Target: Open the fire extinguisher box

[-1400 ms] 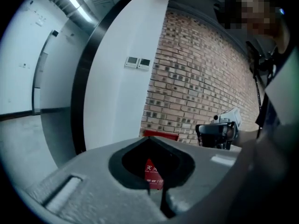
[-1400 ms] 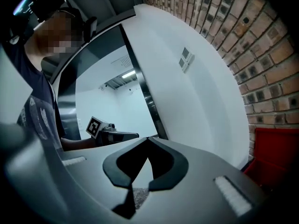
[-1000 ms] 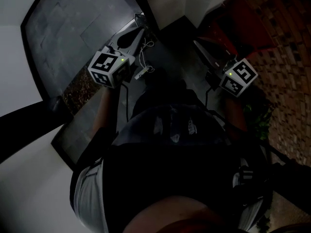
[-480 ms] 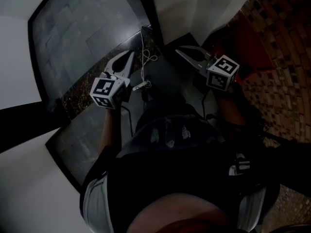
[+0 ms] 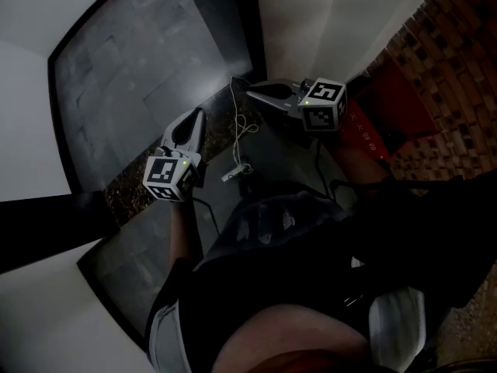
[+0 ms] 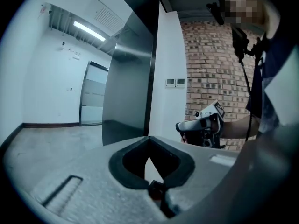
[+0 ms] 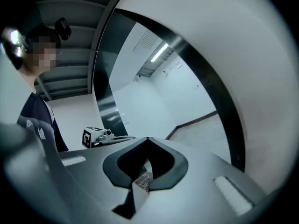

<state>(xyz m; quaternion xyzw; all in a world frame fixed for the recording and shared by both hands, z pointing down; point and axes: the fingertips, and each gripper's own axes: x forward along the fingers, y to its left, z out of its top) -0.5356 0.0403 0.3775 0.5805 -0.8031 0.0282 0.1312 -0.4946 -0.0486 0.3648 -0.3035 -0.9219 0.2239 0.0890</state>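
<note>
The left tongs (image 5: 198,115) (closed, empty) sit at eleven o'clock, the right tongs (image 5: 252,93), closed too, at twelve, a red box (image 5: 392,103) at two.

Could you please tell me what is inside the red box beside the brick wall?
Only the outer face of the red box shows, next to the brick wall; its contents are covered.

Red brick wall (image 6: 208,64); to its left a white pillar (image 6: 170,55), steel panel (image 6: 128,92), grey floor (image 6: 51,141), lit ceiling strip light (image 6: 91,31).
</note>
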